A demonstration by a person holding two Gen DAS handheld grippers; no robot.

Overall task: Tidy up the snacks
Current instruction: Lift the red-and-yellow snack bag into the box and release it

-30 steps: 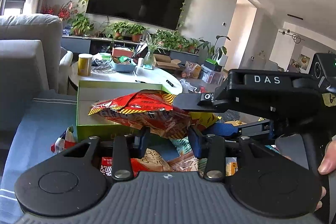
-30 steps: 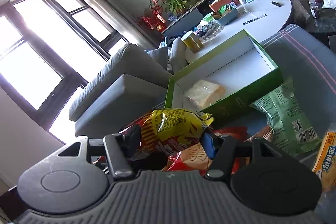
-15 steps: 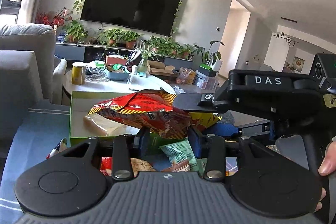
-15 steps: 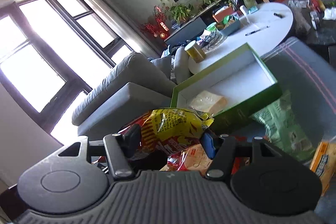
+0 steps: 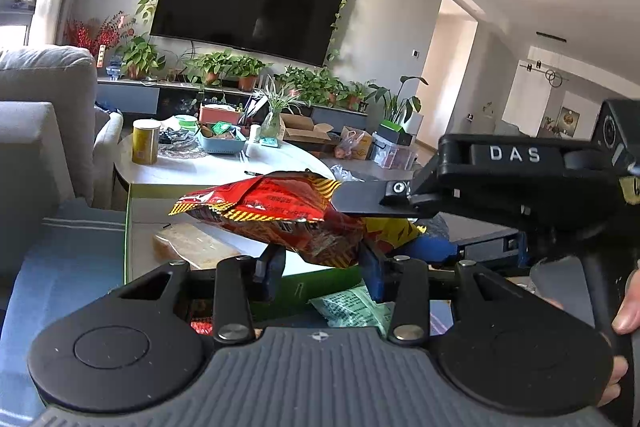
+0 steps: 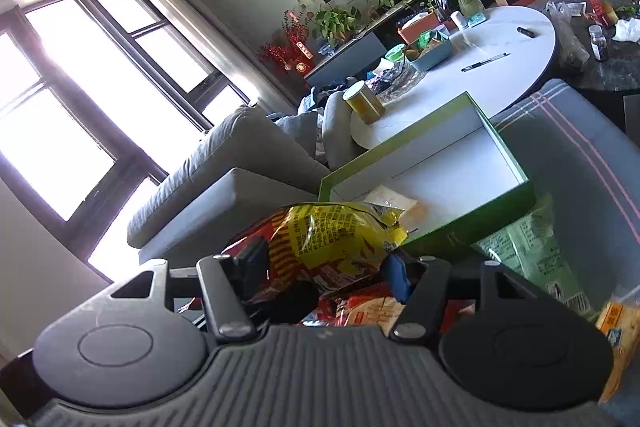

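Note:
Both grippers hold the same red and yellow snack bag [image 5: 276, 215], lifted above the near edge of a green box [image 5: 129, 227]. My left gripper [image 5: 320, 267] is shut on its red end. My right gripper [image 6: 320, 267] is shut on its yellow end [image 6: 332, 235]; its black body shows in the left wrist view [image 5: 520, 183]. The green box [image 6: 504, 143] has a white floor and holds one pale wrapped snack [image 6: 394, 201], which also shows in the left wrist view [image 5: 192, 247].
Loose snacks lie on the blue striped cloth [image 6: 580, 147] below: a green bag [image 6: 528, 251], an orange pack [image 6: 618, 323], red packs [image 6: 360, 307]. A white round table [image 5: 224, 167] with a yellow can [image 5: 146, 143] stands behind the box. A grey sofa [image 5: 36, 115] is at left.
Both grippers have risen with the snack bag and moved toward the box. More of the box floor and the pale snack inside now shows.

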